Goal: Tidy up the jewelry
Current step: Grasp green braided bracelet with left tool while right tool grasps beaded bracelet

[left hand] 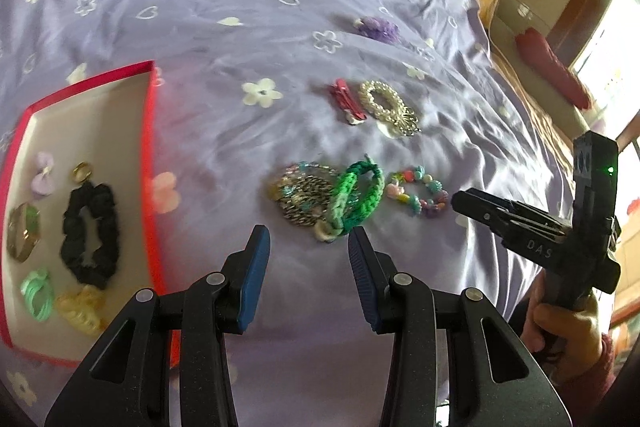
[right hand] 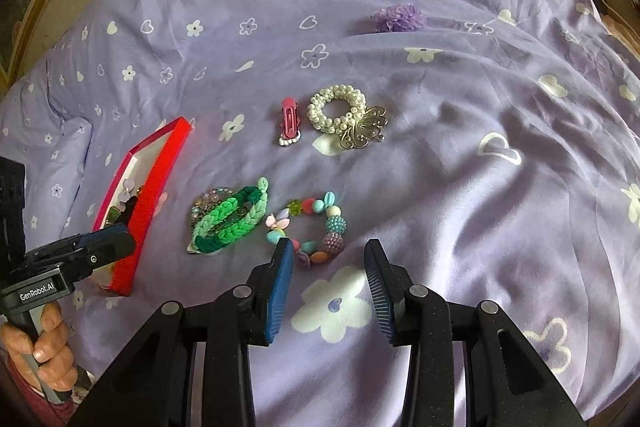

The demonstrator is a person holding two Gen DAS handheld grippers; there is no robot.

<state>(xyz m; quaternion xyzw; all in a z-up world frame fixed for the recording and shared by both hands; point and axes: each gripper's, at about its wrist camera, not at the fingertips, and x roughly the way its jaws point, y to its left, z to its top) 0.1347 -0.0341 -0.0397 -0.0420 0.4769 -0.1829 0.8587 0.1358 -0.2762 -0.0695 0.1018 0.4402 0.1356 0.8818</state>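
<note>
While both tools hover low over the bed (right hand: 460, 155), the left tongs (left hand: 308, 247) gape wide and empty at lower centre, just short of the green braided bracelet (left hand: 354, 197). The right tongs (right hand: 326, 259) also stand spread, gripping nothing, their left pad touching or just overlapping the beaded bracelet (right hand: 316, 223). At left lies the red box (left hand: 150, 163) holding a black scrunchie (left hand: 90, 235). Farther up rest the pink clip (right hand: 289, 121), pearl scrunchie (right hand: 338, 109), and, blurred, perhaps a purple flower (right hand: 396, 17).
</note>
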